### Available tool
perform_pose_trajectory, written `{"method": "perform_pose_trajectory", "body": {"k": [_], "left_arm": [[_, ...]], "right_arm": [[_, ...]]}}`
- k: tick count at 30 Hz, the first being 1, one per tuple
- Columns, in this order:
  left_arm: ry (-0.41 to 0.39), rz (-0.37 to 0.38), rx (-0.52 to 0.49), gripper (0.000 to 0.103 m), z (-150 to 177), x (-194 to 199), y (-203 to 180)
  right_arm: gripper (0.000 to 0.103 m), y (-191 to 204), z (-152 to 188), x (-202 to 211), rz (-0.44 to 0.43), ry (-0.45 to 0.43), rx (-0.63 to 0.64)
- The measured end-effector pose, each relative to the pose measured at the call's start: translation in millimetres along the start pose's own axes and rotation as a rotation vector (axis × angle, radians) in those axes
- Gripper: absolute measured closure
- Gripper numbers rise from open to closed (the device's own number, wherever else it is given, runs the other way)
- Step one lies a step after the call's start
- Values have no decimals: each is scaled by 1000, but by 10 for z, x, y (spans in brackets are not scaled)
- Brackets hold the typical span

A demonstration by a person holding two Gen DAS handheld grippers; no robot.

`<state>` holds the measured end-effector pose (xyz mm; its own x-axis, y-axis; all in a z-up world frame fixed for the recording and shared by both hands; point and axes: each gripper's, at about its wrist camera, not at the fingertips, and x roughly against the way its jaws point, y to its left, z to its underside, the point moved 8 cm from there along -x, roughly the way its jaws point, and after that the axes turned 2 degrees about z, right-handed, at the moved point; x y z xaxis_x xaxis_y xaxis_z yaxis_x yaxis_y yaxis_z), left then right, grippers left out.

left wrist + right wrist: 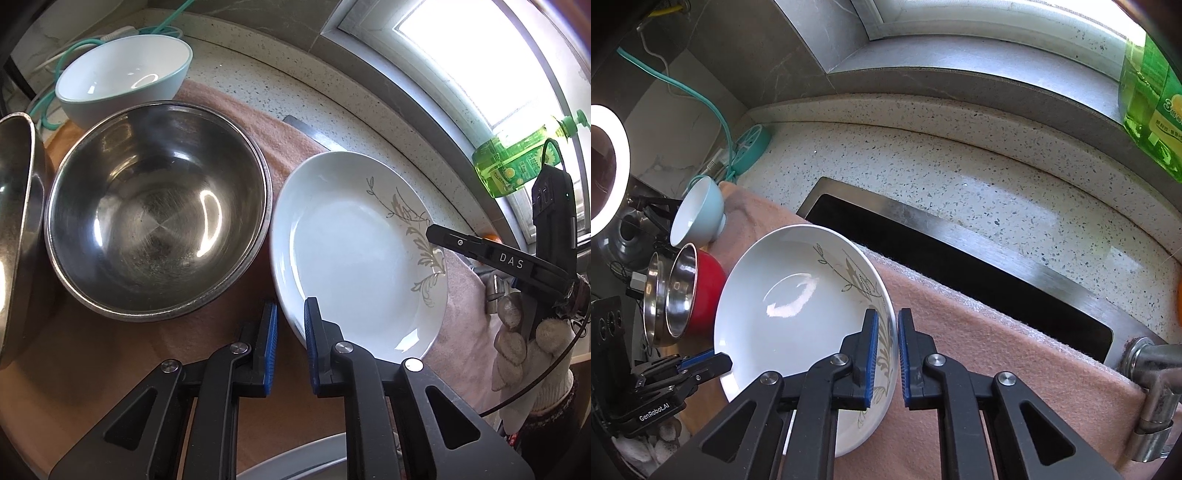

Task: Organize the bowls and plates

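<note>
The white patterned plate [354, 254] lies on the pink towel [465, 325] near the sink's edge, just beside the steel bowl [155, 236]; the left gripper [290, 325] pinches its near rim; the right gripper [887, 354] clamps the opposite, patterned rim; both jaws narrow.

One white plate [354, 254] with a grey leaf pattern lies at centre right of the left wrist view. Three steel bowls show there: a nested pair [155, 236] at centre left and another [14, 236] at the left edge. One pale blue bowl [122, 79] sits upper left. One red bowl [709, 291] appears left in the right wrist view. One green bottle [517, 162] stands at right. Two tools: left [290, 325], right [887, 343].
</note>
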<state>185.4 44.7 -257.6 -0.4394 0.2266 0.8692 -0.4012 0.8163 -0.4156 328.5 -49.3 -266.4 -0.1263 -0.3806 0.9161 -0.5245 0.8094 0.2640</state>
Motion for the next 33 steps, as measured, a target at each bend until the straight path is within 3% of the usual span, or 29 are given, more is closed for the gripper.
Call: {"method": "perform_pose_trajectory", "body": {"k": [33], "left_arm": [[-2,-2,-1,92,-23,-10,17]], "right_arm": [[97,-14,46,17,4,21,-44]]}}
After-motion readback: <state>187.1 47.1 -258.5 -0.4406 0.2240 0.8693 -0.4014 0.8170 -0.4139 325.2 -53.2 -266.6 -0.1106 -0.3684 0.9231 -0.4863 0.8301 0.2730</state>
